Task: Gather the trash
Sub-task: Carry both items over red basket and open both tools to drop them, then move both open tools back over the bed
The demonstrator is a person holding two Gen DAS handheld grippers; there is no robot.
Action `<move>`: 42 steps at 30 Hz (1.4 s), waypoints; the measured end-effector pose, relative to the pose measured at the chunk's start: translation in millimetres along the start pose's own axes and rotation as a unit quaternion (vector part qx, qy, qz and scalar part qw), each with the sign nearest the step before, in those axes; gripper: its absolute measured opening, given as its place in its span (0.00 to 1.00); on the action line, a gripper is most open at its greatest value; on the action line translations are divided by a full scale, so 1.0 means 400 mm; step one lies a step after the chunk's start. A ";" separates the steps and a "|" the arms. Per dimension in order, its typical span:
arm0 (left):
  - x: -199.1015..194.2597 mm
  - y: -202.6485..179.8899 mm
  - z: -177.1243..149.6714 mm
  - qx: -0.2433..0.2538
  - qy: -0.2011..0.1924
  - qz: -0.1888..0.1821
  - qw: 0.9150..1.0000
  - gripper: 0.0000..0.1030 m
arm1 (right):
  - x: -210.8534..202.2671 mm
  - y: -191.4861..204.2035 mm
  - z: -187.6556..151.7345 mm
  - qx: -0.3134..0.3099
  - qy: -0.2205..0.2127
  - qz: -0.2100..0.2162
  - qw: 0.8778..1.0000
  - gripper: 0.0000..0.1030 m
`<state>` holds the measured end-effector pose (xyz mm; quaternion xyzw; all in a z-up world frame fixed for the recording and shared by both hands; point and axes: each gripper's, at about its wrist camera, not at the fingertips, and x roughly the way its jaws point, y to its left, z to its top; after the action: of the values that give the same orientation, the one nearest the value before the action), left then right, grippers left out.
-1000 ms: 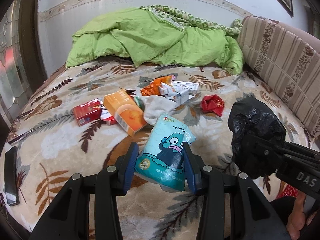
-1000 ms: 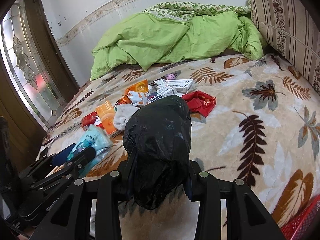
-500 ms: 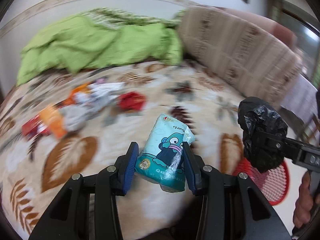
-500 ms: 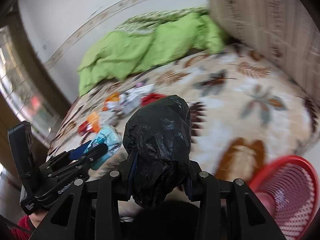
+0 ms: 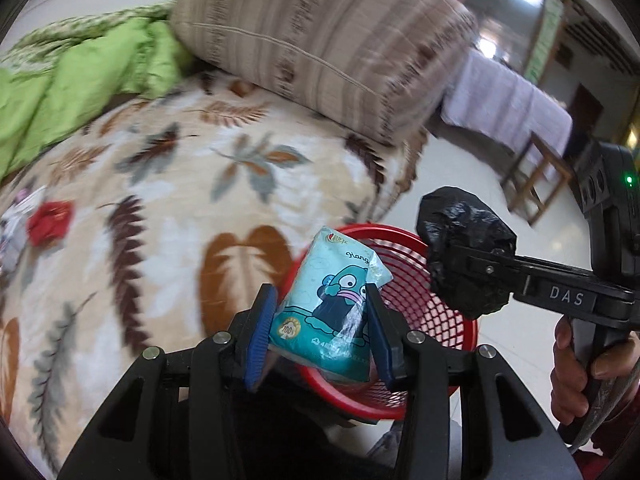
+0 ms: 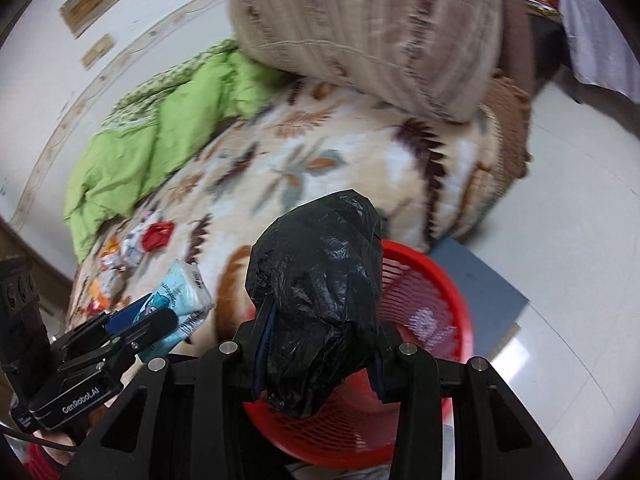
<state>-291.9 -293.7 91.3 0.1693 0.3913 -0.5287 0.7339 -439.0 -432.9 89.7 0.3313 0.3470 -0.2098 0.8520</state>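
2 jaws clamped, tissue pack, black bag, over red basket

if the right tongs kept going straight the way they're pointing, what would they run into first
Probably the red mesh basket. The right tongs, shut on the black plastic bag, point down toward its open top beside the bed. Nothing shows between them, though depth is hard to judge.
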 end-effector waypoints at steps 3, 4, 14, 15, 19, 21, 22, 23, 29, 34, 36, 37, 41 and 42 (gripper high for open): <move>0.039 -0.023 0.004 0.000 0.019 -0.006 1.000 0.43 | 0.005 -0.038 -0.007 0.009 0.005 -0.009 1.000 0.41; 0.047 -0.025 0.005 -0.001 0.021 -0.007 1.000 0.45 | 0.009 -0.044 -0.007 0.008 0.008 -0.012 1.000 0.42; 0.011 -0.002 0.015 -0.020 0.005 -0.001 1.000 0.59 | 0.004 -0.047 0.003 0.005 -0.003 -0.014 1.000 0.58; 0.002 0.006 0.016 -0.026 0.003 0.000 1.000 0.59 | 0.002 -0.042 0.006 0.004 -0.006 -0.012 1.000 0.58; -0.043 0.052 0.009 -0.045 -0.013 0.014 0.999 0.59 | -0.003 -0.014 0.013 0.002 -0.014 0.001 1.000 0.58; -0.065 0.074 0.002 -0.052 -0.021 0.026 0.998 0.59 | 0.003 0.007 0.015 -0.001 -0.012 0.010 1.000 0.58; -0.076 0.084 -0.003 -0.054 -0.025 0.032 0.998 0.59 | 0.007 0.022 0.017 -0.006 -0.011 0.015 1.000 0.58; -0.091 0.101 -0.008 -0.058 -0.030 0.042 0.997 0.59 | 0.010 0.037 0.017 -0.011 -0.010 0.019 1.000 0.58; -0.165 0.212 -0.046 -0.105 -0.048 0.077 0.990 0.59 | 0.056 0.151 0.017 -0.052 0.006 0.049 0.997 0.58; -0.221 0.302 -0.090 -0.141 -0.057 0.112 0.982 0.59 | 0.106 0.275 0.012 -0.100 0.021 0.084 0.991 0.58; -0.249 0.345 -0.111 -0.159 -0.063 0.125 0.977 0.59 | 0.130 0.324 0.010 -0.115 0.027 0.095 0.988 0.58; -0.260 0.362 -0.118 -0.166 -0.065 0.130 0.975 0.59 | 0.140 0.344 0.008 -0.122 0.030 0.098 0.987 0.58; -0.320 0.455 -0.158 -0.198 -0.080 0.163 0.963 0.59 | 0.189 0.434 -0.004 -0.152 0.044 0.114 0.981 0.58; -0.332 0.475 -0.167 -0.205 -0.083 0.170 0.960 0.59 | 0.205 0.460 -0.010 -0.158 0.052 0.120 0.979 0.58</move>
<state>-163.6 -91.3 117.4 0.0352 0.3945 -0.3171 0.8618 -277.7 -313.2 104.8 0.2418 0.3770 -0.0310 0.8935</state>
